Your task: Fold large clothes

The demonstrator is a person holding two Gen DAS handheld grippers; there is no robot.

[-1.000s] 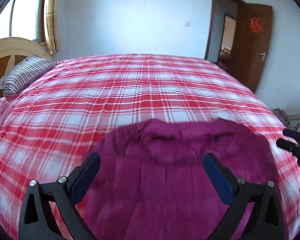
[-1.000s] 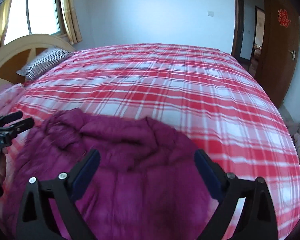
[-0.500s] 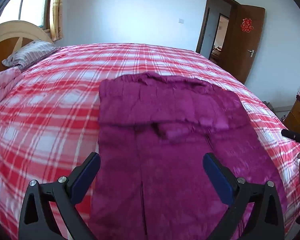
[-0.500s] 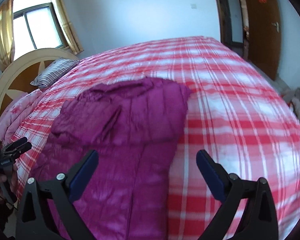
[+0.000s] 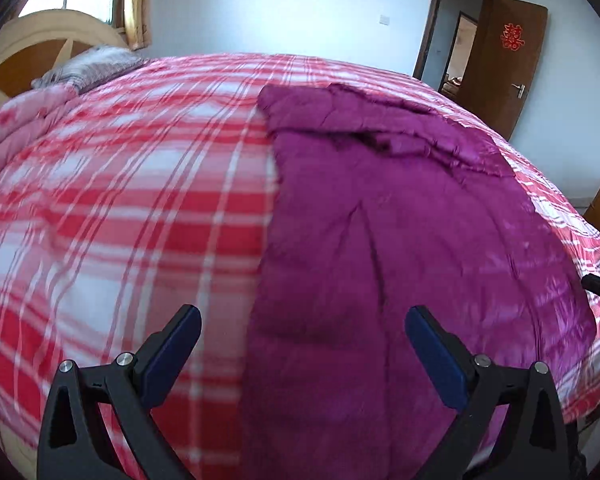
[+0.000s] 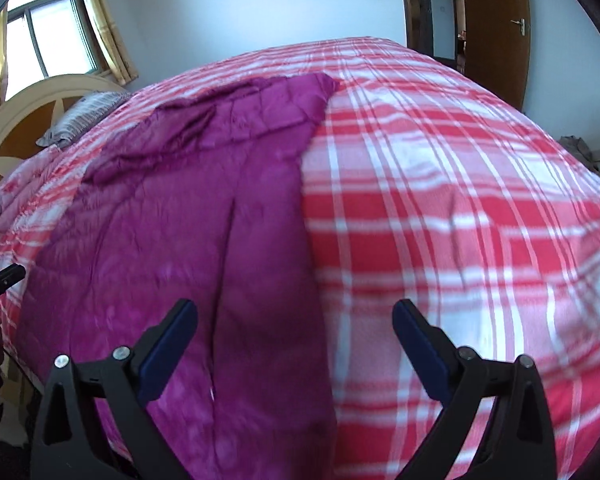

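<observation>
Magenta quilted padded coat spread flat on red-and-white plaid bed, unfolded; left claw and right claw agape, empty, poised over opposite side edges; next, probably pinching an edge.

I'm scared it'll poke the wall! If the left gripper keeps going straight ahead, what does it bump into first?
Probably the purple coat lying on the bed, not the wall. The left gripper points over the coat's left edge, jaws open, though depth is hard to judge.
</observation>
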